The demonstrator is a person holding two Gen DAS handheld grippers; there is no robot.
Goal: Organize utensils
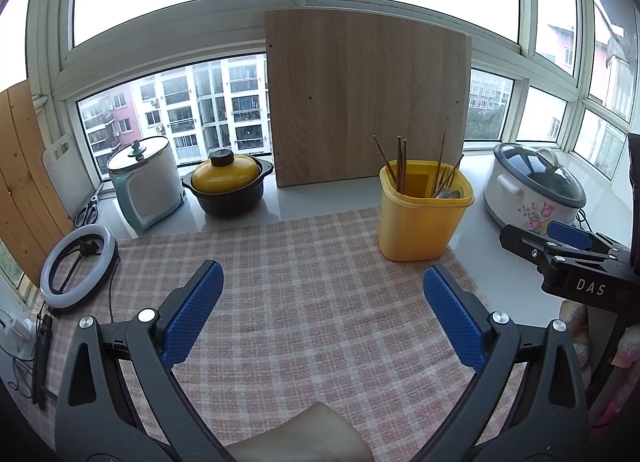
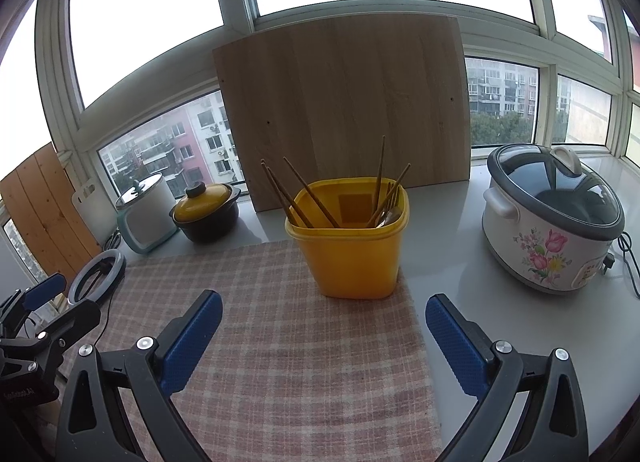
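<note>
A yellow plastic container (image 1: pixel 422 218) stands at the far right corner of the checked cloth (image 1: pixel 304 302). Several brown chopsticks (image 1: pixel 401 166) and a metal spoon (image 1: pixel 448 194) stand in it. It also shows in the right wrist view (image 2: pixel 352 254), with chopsticks (image 2: pixel 296 198) and spoon (image 2: pixel 390 216) inside. My left gripper (image 1: pixel 322 282) is open and empty above the cloth, short of the container. My right gripper (image 2: pixel 324 314) is open and empty, just in front of the container. The right gripper also shows at the right edge of the left wrist view (image 1: pixel 568 250).
A wooden board (image 1: pixel 368 102) leans on the window behind the container. A flowered rice cooker (image 2: pixel 552 222) stands to the right. A yellow-lidded pot (image 1: pixel 228 186), a white and teal cooker (image 1: pixel 146 182), scissors (image 1: pixel 88 212) and a ring light (image 1: pixel 78 266) are on the left.
</note>
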